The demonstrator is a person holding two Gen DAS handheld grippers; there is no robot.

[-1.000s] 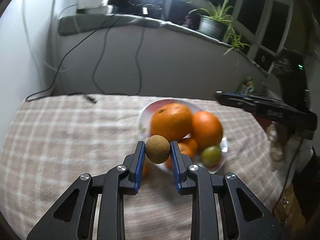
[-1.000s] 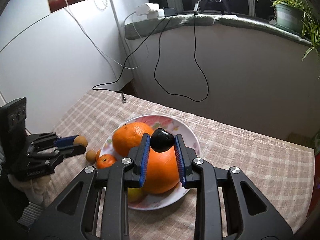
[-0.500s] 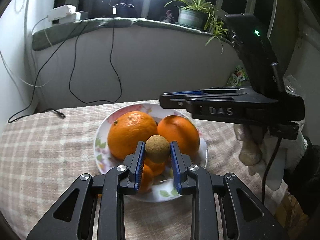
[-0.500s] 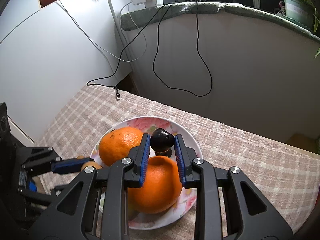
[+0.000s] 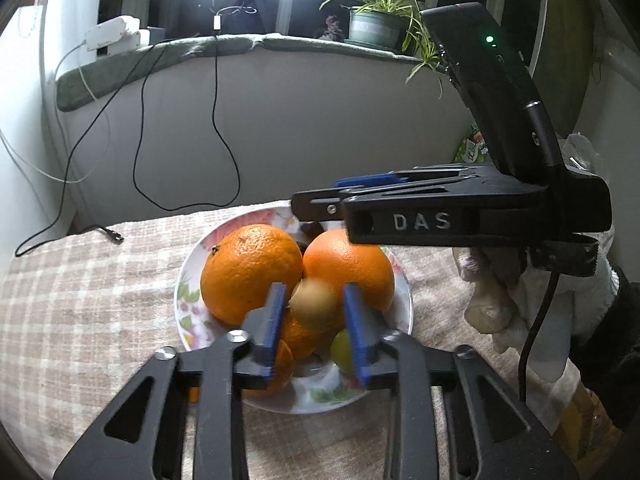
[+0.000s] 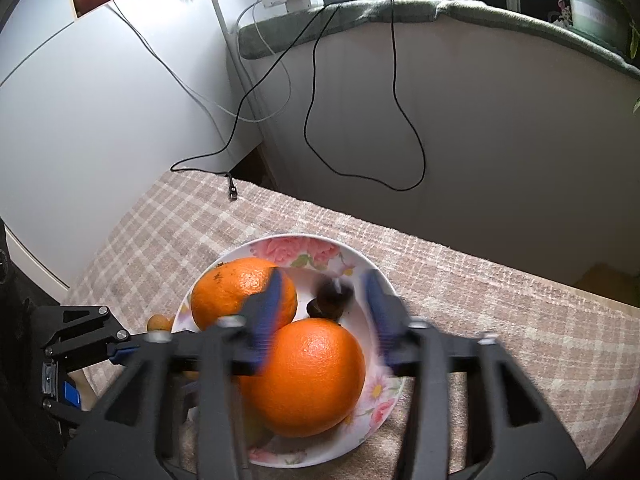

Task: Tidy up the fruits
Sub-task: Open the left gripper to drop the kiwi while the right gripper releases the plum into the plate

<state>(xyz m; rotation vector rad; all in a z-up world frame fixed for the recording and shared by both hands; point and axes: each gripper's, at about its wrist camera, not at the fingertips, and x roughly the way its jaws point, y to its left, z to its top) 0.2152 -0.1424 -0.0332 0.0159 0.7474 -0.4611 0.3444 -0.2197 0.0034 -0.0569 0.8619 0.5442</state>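
Observation:
A floral plate (image 5: 188, 304) (image 6: 304, 248) holds two big oranges (image 5: 250, 272) (image 6: 308, 376), small tangerines (image 5: 298, 336) and a green fruit (image 5: 342, 350). My left gripper (image 5: 314, 312) stands open above the plate; a small brown fruit (image 5: 314, 304), blurred, sits loose between its blue pads. My right gripper (image 6: 326, 308) is open over the plate's far side; a dark fruit (image 6: 330, 298), blurred, lies between its pads by another dark fruit. The right gripper's body (image 5: 440, 216) crosses the left wrist view above the right orange.
The plate sits on a checked cloth (image 5: 80, 300) over the table. A black cable end (image 6: 232, 192) lies at the table's far edge. A small brown fruit (image 6: 158, 323) lies left of the plate. A wall, sill and potted plant (image 5: 376, 24) stand behind.
Both grippers have opened. The brown fruit is loose between the left pads and the dark fruit has dropped from the right pads onto the plate. The left gripper moved closer over the plate.

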